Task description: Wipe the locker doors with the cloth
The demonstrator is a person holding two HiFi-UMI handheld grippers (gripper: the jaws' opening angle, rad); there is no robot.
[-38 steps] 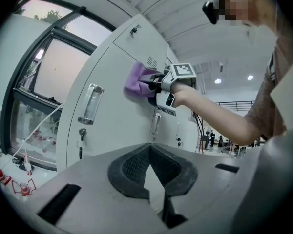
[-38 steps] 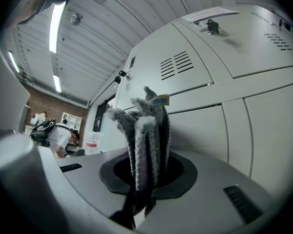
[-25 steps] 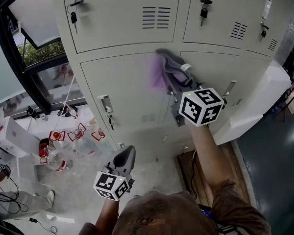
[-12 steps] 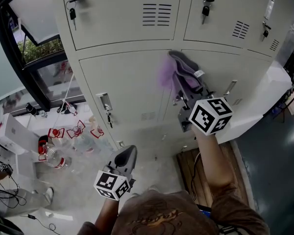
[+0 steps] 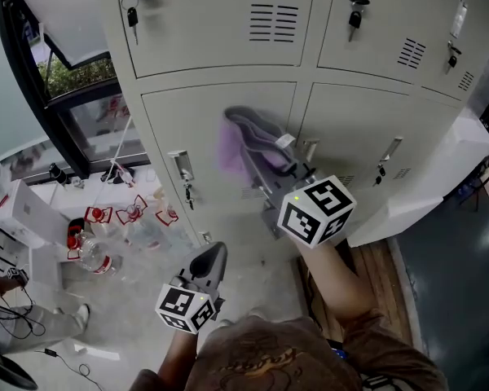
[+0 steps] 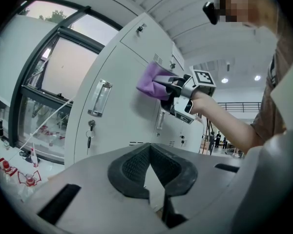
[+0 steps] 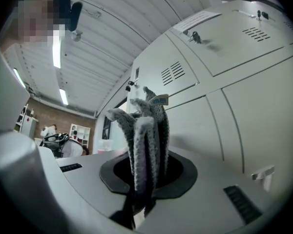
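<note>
The right gripper (image 5: 269, 169) is pinching the soft, light cloth (image 5: 232, 147) by its bunched folds against the lower left locker door (image 5: 187, 116); the left gripper (image 5: 209, 259) is hanging low, jaws pressed together on nothing.

In the head view the bunched cloth (image 5: 243, 141) hides the tips of the right gripper (image 5: 265, 166) and the patch of locker door (image 5: 197, 120) behind it, so contact there cannot be judged. The upper lockers (image 5: 212, 31) run off the top edge. The cloth's tag (image 5: 286, 140) is too small to read; the floor clutter (image 5: 106, 235) is indistinct.
</note>
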